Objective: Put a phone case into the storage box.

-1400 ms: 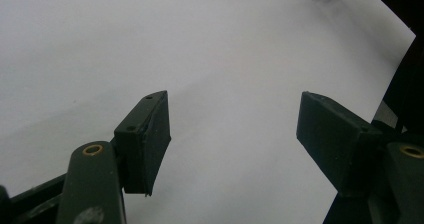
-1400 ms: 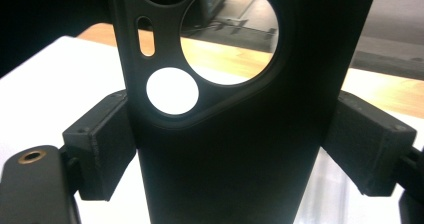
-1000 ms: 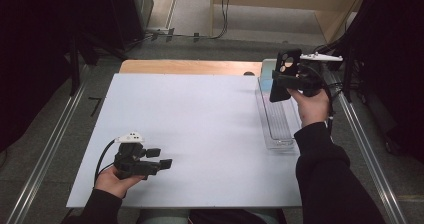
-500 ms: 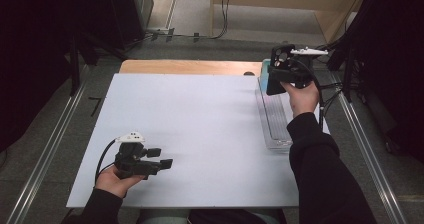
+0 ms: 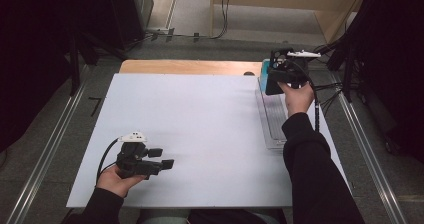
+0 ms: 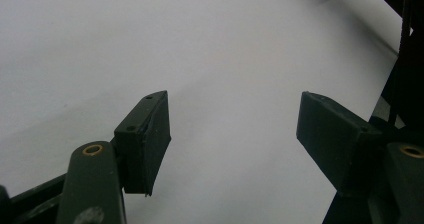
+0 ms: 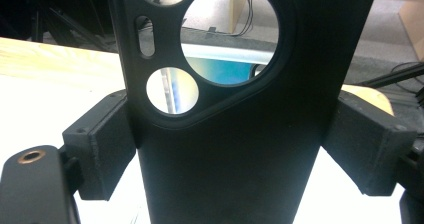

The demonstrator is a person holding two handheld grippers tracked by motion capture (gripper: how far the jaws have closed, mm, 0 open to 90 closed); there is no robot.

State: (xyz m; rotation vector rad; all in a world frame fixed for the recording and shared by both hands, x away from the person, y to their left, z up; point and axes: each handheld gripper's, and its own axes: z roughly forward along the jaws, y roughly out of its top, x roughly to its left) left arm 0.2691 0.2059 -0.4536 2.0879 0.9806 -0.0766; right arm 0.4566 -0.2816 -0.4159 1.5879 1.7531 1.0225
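Note:
My right gripper (image 5: 275,79) is shut on a black phone case (image 7: 235,174) with round camera cut-outs. Its pads (image 7: 102,146) press the case's two long edges. I hold it upright over the far end of a clear plastic tray (image 5: 272,121) at the table's right side. Through the cut-outs I see something blue (image 7: 227,71), which also lies at the tray's far end (image 5: 263,70). My left gripper (image 5: 164,158) rests near the front left of the white table top (image 5: 200,124). In its own view its jaws (image 6: 232,134) stand open with nothing between them.
A wooden board (image 5: 185,66) shows along the far edge behind the white sheet. Cables (image 5: 330,91) trail off the right side. Metal rails (image 5: 45,154) run down both sides of the table. Dark equipment stands at the back left.
My right hand has carried the phone case leftward and lower, toward the tray's far end. The left hand and its gripper have kept still.

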